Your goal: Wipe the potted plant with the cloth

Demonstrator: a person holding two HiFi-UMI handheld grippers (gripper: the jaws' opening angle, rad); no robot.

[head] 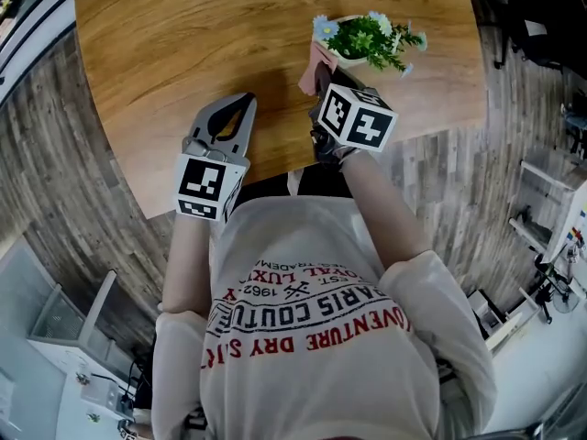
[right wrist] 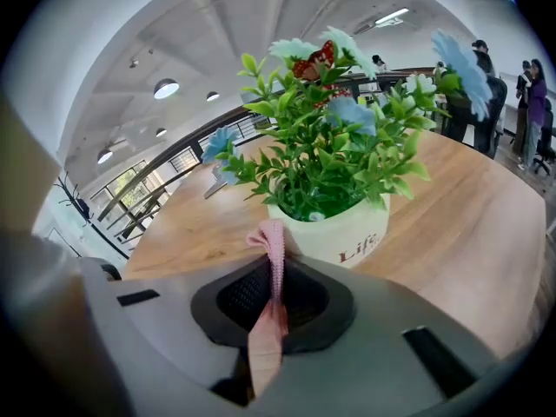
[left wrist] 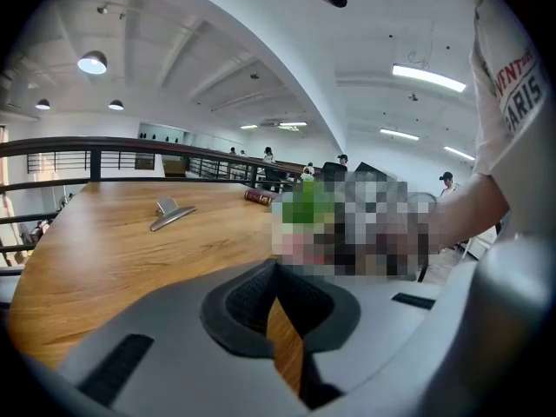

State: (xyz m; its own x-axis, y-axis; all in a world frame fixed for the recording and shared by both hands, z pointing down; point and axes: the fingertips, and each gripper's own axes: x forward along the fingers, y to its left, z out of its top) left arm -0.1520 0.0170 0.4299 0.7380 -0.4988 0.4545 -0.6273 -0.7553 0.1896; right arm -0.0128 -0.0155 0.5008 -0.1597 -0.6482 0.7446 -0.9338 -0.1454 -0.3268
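In the head view, a round wooden table [head: 165,53] is seen from above. A small potted plant with green leaves and pale blue flowers in a cream pot [head: 367,37] stands near the table's near edge. The right gripper [head: 330,92] is pointed at the plant, and a pink cloth [head: 317,66] is seen at its tip, just beside the pot. The left gripper [head: 237,108] is held over the table, well apart from the plant.

In the left gripper view, the jaws are seen pressed together with nothing between them. A silver metal clip [left wrist: 171,213] lies further off on the table.

In the right gripper view, the jaws are closed on the pink cloth, which is pinched into a thin upright fold. The fold's top is held at the pot's near wall, below the leaves.
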